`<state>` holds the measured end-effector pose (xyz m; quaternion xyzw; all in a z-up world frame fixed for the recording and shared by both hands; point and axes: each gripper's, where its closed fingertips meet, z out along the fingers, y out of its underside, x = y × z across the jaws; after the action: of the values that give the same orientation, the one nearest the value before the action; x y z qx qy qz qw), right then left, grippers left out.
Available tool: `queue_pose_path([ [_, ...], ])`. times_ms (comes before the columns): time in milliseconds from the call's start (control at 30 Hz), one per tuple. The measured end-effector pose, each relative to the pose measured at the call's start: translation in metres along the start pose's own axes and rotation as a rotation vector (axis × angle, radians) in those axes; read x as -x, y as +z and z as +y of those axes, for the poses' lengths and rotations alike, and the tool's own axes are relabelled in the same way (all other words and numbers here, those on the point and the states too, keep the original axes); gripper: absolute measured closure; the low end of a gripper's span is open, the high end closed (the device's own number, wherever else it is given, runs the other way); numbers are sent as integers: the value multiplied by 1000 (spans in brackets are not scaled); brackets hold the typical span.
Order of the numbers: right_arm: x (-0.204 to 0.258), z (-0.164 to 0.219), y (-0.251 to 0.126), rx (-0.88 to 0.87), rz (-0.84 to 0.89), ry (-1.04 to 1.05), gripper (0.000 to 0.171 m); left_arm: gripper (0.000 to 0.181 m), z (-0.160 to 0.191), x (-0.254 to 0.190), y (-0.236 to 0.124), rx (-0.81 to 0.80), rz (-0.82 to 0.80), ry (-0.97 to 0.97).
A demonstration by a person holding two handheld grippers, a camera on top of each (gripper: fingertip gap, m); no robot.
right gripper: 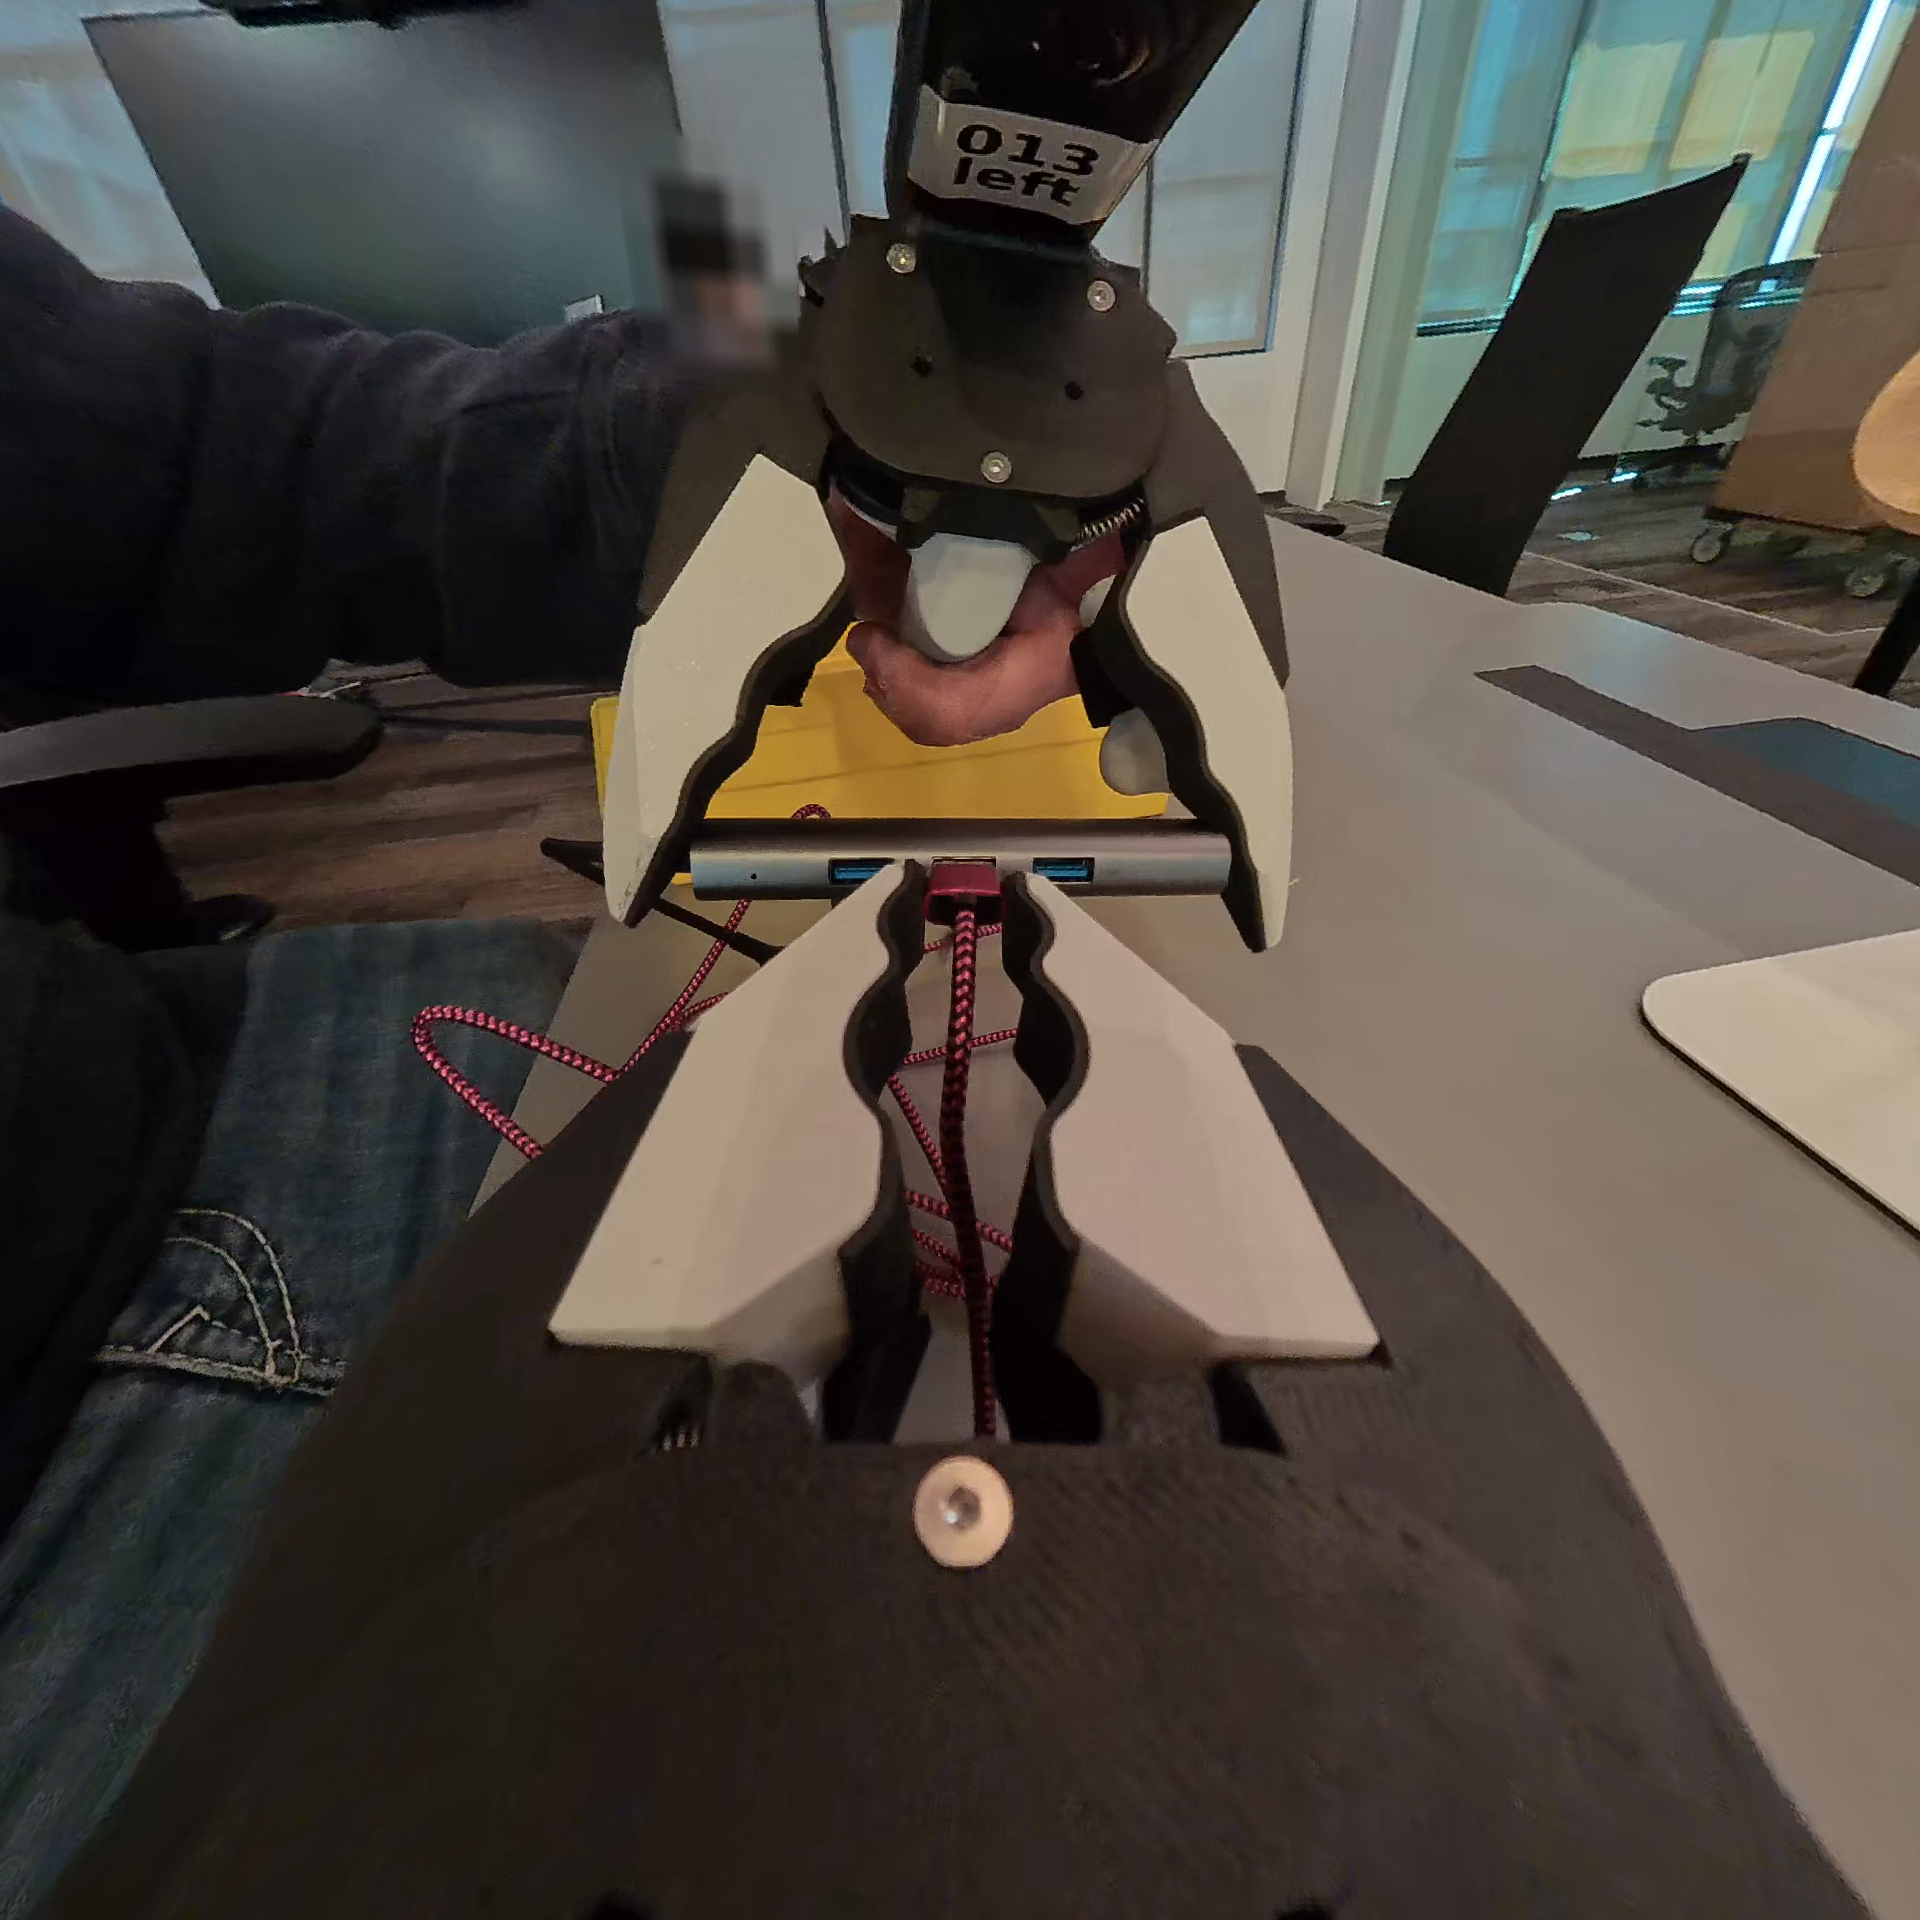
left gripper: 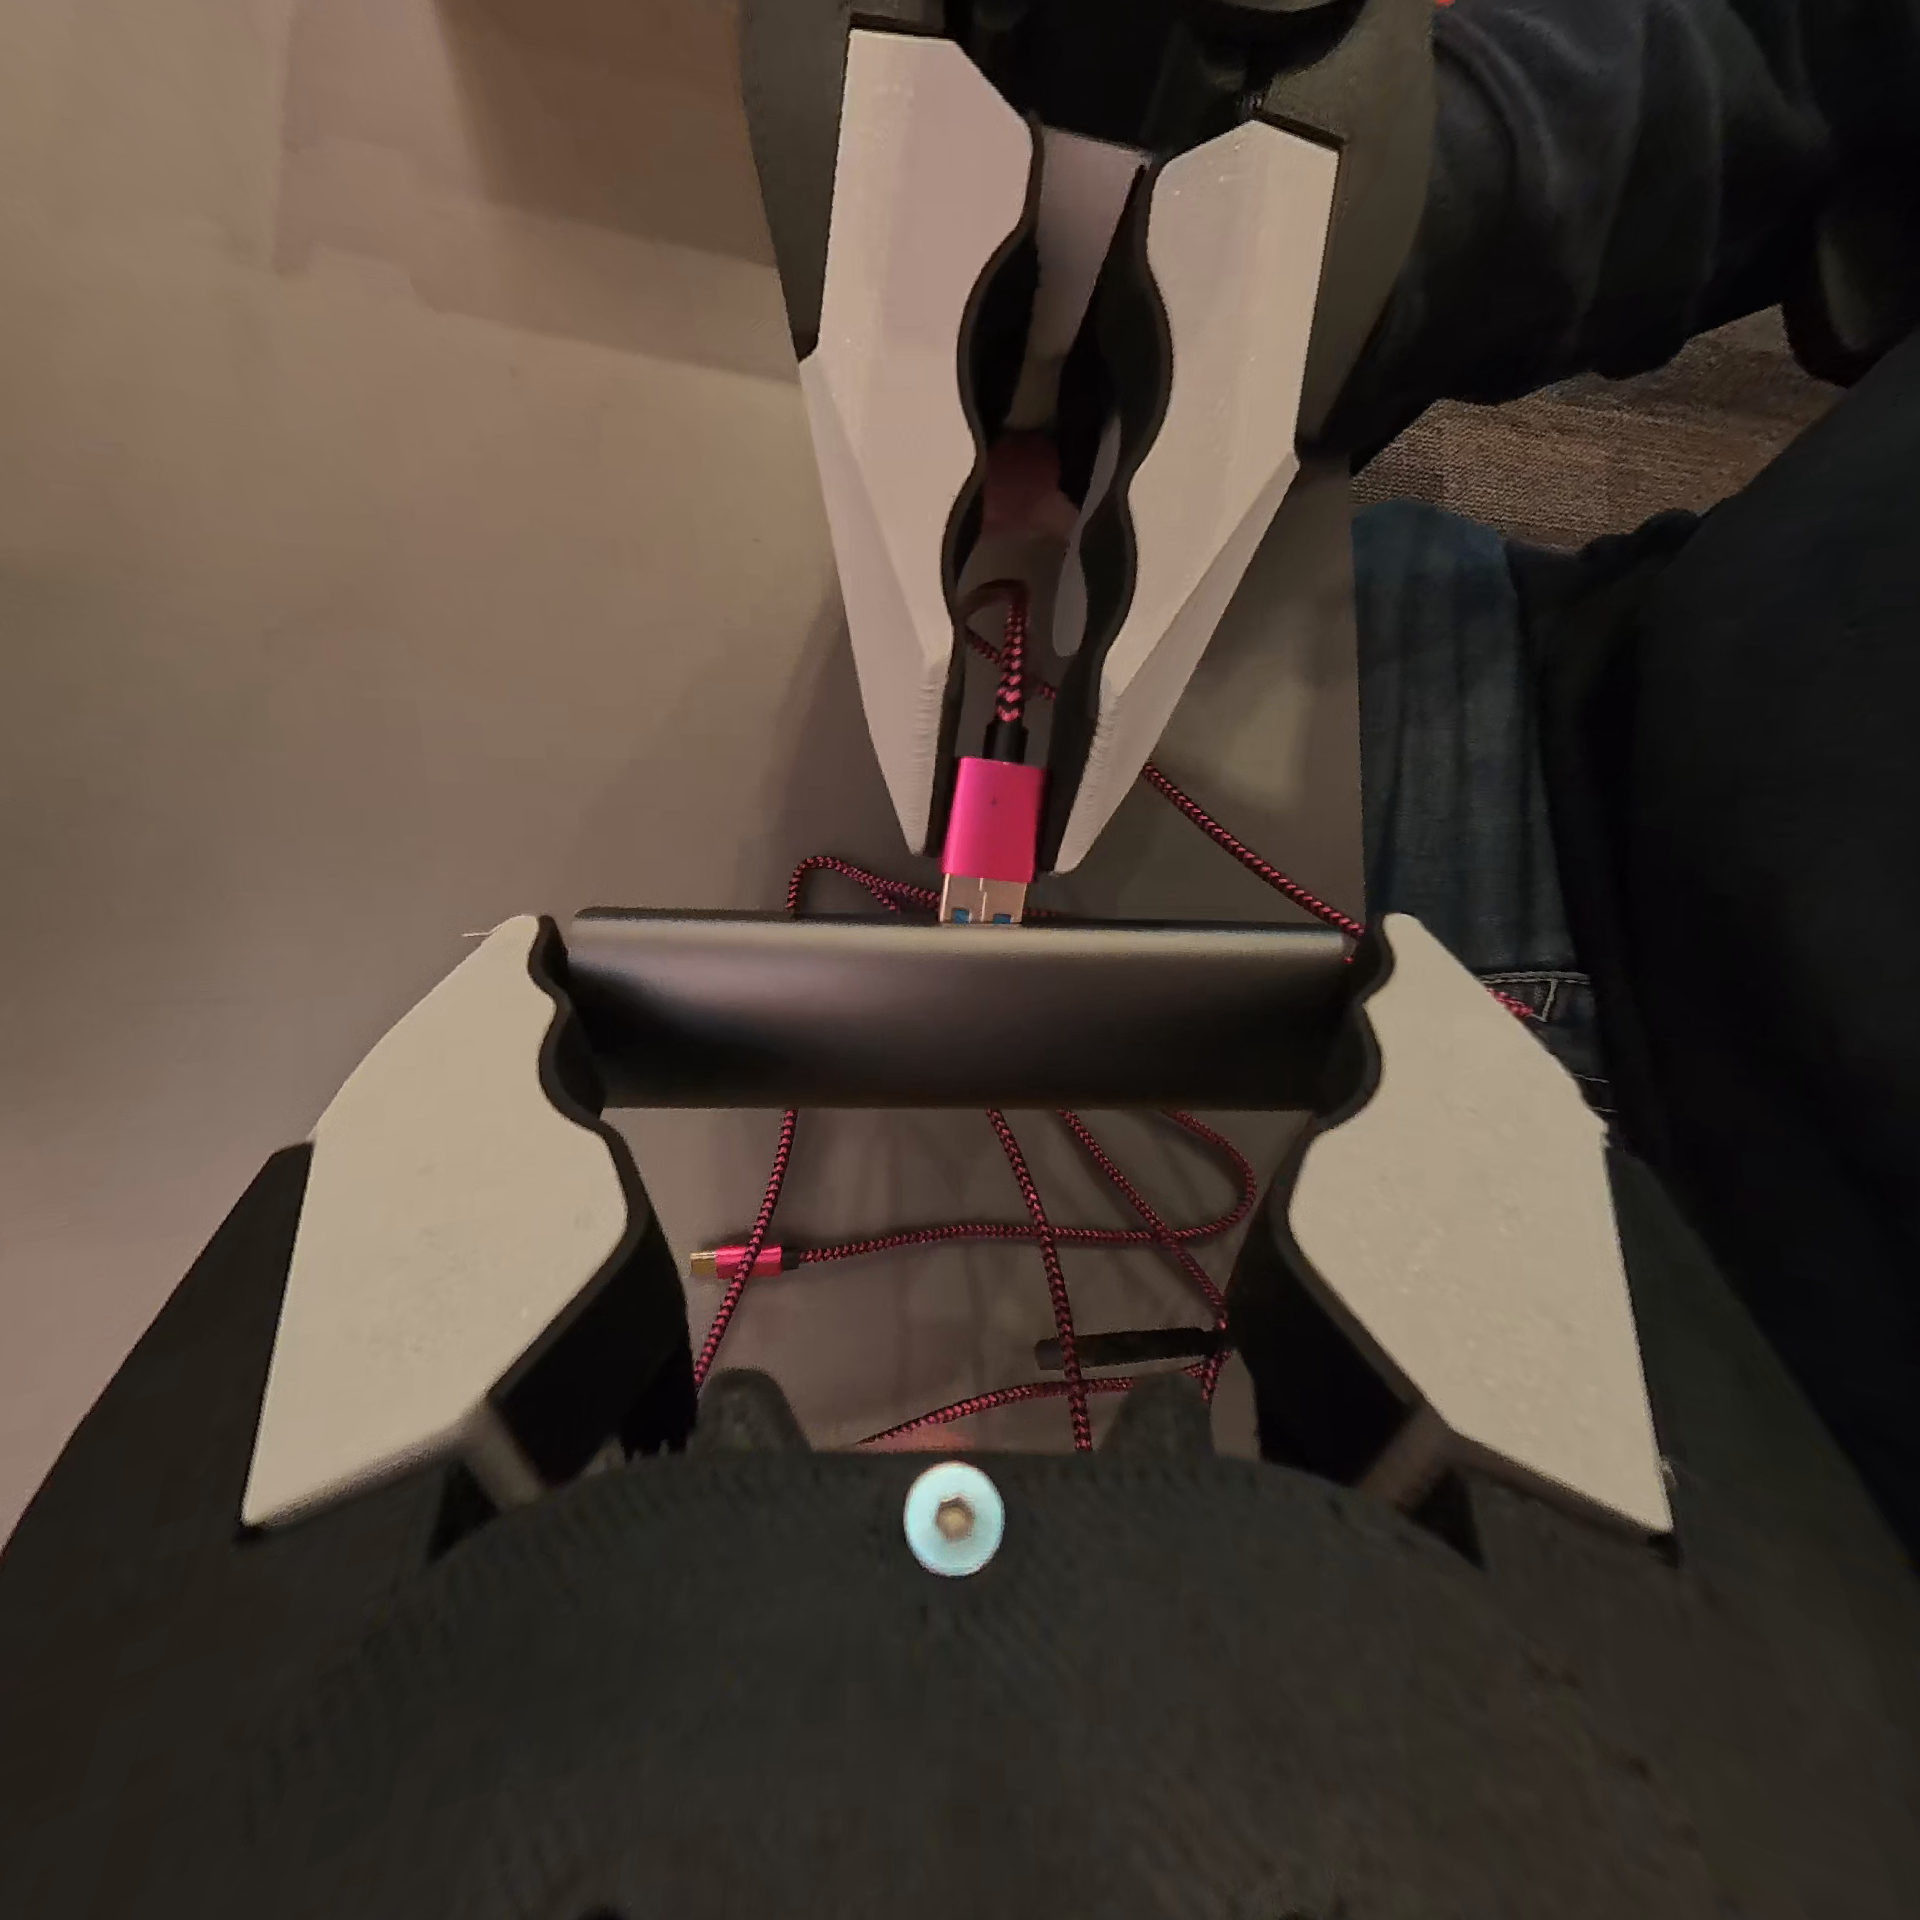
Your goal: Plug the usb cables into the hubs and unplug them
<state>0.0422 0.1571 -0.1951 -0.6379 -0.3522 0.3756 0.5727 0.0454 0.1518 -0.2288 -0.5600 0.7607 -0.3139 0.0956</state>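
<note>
Closest to the left wrist camera, the left tool [left gripper: 961,1023] is clamped on the two ends of a dark grey USB hub [left gripper: 956,1013], which lies crosswise between its white fingers [left gripper: 457,1174]. Facing it, the right tool [left gripper: 987,847] pinches the pink plug [left gripper: 987,816] of a braided pink-and-black cable [left gripper: 1049,1247]; the plug's metal tip meets the hub's far edge, though how deep it sits cannot be told from this side.

From the right wrist camera, the right tool [right gripper: 961,883] grips the plug [right gripper: 963,883] at the middle port of the hub [right gripper: 961,868], with a blue port (unoccupied) on each side. The cable [right gripper: 961,1143] runs back between the fingers and loops loosely over the grey bench [right gripper: 1507,987] and its near edge. The left tool [right gripper: 961,873] holds the hub above the bench. Beyond it lies a yellow object [right gripper: 935,769], and a pale mat [right gripper: 1808,1049] rests on the bench to the right.
</note>
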Motion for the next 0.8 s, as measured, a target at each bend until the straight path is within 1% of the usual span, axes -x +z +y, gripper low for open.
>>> queue_pose_path([
  [133, 2, 2, 1, 5, -18, -1, 158, 47, 3, -2, 1, 11, 16, 10],
  [267, 11, 4, 1, -22, -125, 52, 158, 48, 6, -12, 1, 38, 39, 48],
  [433, 7, 0, -1, -51, -92, 56, 158, 48, 1, -8, -1, 6, 35, 32],
  [467, 5, -2, -3, -62, -78, 59, 158, 48, 6, -4, -2, 27, 14, 22],
  [500, -1, -6, -10, -94, -57, 78, 158, 48, 17, 8, -6, 65, -45, 8],
  [533, -11, -10, -21, -129, -19, 98, 158, 48, 22, 12, -13, 49, -50, -29],
  [567, -18, -12, -28, -146, 7, 103, 158, 48, 19, 9, -20, 7, -30, -51],
  [667, -18, -10, -20, -118, -1, 95, 158, 48, 10, 2, -27, -13, -49, -19],
  [800, -19, 0, -15, -54, 16, 78, 158, 48, 16, 11, -28, -4, -98, -35],
])
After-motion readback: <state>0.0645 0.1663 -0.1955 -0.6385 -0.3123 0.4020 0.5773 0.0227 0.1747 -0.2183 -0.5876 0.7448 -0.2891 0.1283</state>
